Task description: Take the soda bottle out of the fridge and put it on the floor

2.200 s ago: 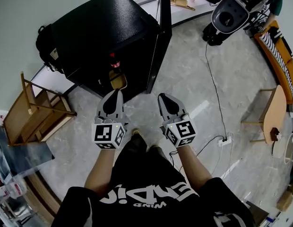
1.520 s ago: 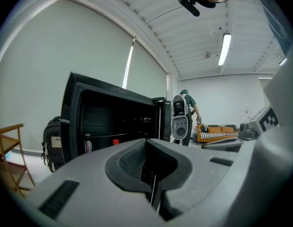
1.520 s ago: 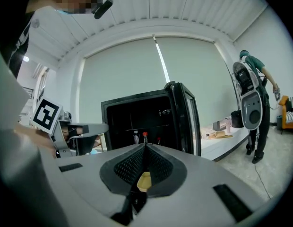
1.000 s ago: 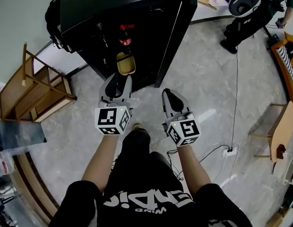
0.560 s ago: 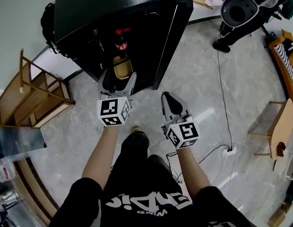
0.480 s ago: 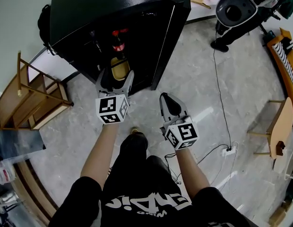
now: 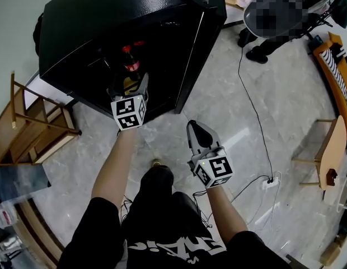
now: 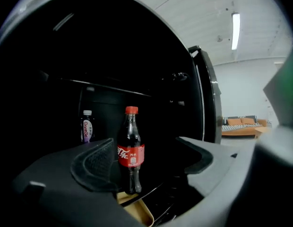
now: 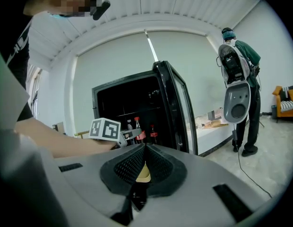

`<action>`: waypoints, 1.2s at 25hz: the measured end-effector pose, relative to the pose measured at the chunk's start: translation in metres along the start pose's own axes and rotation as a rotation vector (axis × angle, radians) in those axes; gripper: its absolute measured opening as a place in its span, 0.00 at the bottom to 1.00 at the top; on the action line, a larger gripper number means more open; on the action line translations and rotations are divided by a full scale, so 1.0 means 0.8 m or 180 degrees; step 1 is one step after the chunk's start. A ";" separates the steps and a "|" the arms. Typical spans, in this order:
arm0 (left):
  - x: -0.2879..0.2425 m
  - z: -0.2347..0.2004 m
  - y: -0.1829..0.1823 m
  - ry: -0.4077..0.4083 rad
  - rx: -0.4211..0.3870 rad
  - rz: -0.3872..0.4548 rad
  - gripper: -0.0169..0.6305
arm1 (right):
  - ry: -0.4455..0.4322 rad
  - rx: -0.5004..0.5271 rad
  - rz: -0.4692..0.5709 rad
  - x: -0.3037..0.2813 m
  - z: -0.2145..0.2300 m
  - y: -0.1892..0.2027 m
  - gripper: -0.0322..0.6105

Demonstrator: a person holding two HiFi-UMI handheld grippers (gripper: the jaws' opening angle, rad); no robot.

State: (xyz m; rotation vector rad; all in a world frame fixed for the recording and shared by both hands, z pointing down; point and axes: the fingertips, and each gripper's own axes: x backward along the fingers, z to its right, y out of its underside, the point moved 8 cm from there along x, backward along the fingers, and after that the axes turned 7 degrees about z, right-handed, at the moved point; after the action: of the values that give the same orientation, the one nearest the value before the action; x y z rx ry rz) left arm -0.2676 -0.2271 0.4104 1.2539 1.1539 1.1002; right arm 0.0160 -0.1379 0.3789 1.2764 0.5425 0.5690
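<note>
Got left gripper [image 7: 130,84] spread wide at the fridge [image 7: 106,27], soda bottle [image 8: 131,150] upright inside at 12 o'clock, not pinched. Also got right gripper [image 7: 197,129] pressed together, down at 4 o'clock.

Up close now, the dark cola bottle with red cap [image 8: 131,155]: its red label carries white Chinese Coca-Cola script, but the finer print beneath is too small to read. At its ten o'clock, the small white-capped bottle [image 8: 87,129] shows purple lettering, illegible. At six o'clock from above, the black T-shirt [image 7: 168,245] bears white print, cut off.
</note>
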 end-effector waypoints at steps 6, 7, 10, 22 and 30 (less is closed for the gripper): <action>-0.055 -0.021 0.034 -0.0128 -0.0026 -0.0103 0.64 | 0.0037 -0.0031 -0.0092 -0.012 0.020 0.022 0.09; -0.063 -0.024 0.039 -0.0132 -0.0031 -0.0113 0.64 | 0.0051 -0.0039 -0.0105 -0.014 0.023 0.026 0.09; -0.086 -0.032 0.045 -0.0128 -0.0071 -0.0129 0.64 | 0.0094 -0.0064 -0.0124 -0.019 0.033 0.034 0.09; -0.106 -0.038 0.045 -0.0078 -0.0114 -0.0185 0.51 | 0.0180 -0.0140 -0.0151 -0.030 0.052 0.046 0.09; -0.059 -0.023 0.032 0.0073 -0.0117 -0.0273 0.51 | 0.0218 -0.0137 -0.0147 -0.005 0.048 0.038 0.09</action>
State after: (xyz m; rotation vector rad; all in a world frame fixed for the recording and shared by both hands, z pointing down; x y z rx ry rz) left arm -0.2908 -0.2710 0.4375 1.1555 1.1888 1.0698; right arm 0.0355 -0.1628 0.4170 1.2042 0.6122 0.5846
